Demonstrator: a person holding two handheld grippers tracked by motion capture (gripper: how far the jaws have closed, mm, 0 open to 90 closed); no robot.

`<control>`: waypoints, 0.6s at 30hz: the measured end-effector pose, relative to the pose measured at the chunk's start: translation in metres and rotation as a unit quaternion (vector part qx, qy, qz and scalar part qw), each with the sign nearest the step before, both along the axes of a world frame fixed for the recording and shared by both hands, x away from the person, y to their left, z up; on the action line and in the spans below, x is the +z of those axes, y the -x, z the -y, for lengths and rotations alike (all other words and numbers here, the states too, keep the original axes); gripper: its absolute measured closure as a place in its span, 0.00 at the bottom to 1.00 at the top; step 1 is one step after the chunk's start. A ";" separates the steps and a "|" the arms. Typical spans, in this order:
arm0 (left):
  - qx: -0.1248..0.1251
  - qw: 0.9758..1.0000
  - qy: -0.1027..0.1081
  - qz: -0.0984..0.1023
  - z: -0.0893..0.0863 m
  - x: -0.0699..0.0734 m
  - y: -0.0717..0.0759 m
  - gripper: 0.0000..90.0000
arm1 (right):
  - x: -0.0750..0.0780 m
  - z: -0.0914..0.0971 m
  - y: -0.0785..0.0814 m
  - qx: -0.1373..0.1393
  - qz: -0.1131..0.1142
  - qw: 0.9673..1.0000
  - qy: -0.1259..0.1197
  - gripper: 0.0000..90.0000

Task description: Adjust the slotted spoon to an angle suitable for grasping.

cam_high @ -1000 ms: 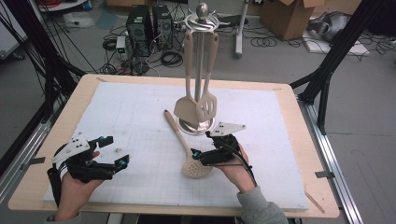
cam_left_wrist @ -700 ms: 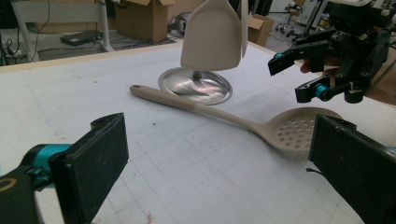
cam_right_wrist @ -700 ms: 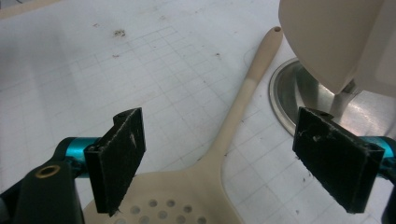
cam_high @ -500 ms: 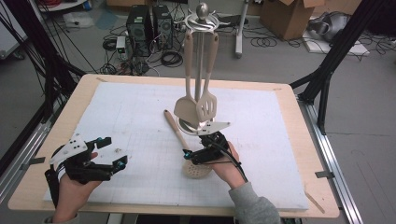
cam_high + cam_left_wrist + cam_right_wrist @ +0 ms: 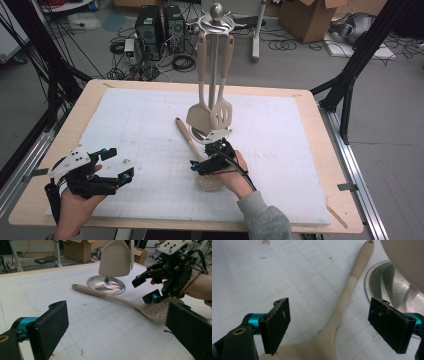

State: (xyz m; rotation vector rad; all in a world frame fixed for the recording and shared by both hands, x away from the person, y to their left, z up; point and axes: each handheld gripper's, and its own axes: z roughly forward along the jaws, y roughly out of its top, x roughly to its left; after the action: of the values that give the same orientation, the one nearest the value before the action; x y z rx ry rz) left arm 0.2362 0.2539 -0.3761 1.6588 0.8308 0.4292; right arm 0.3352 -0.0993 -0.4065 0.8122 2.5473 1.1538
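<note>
With its jaws spread wide, the right gripper (image 5: pixel 200 164) straddled the slotted spoon's (image 5: pixel 200 159) neck at the utensil stand's (image 5: pixel 215 75) six o'clock, nothing yet grasped or hung, while the left gripper (image 5: pixel 117 164) sat wide open, idle.

I work at a wooden table (image 5: pixel 345 165) whose light rim shows all round a white gridded mat (image 5: pixel 125 130) that covers nearly the whole top. On the mat, near its middle, stands the round steel base (image 5: pixel 212 135) of a utensil stand. Just beside that base, on its left in the high view, lies a beige slotted spoon (image 5: pixel 192 150), flat on the mat, handle pointing toward the far side, perforated bowl toward me. A few small dark specks dot the mat.
</note>
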 end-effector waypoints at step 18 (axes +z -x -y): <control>0.007 1.000 0.000 -0.001 -0.006 -0.001 0.004 0.06 | -0.013 -0.007 -0.014 -0.010 -0.019 1.000 0.021 0.19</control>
State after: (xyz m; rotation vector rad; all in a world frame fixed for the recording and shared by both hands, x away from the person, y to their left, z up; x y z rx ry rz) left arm 0.2322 0.2600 -0.3769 1.6535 0.8442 0.4373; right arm 0.3495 -0.0920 -0.4196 0.8549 2.5798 1.0848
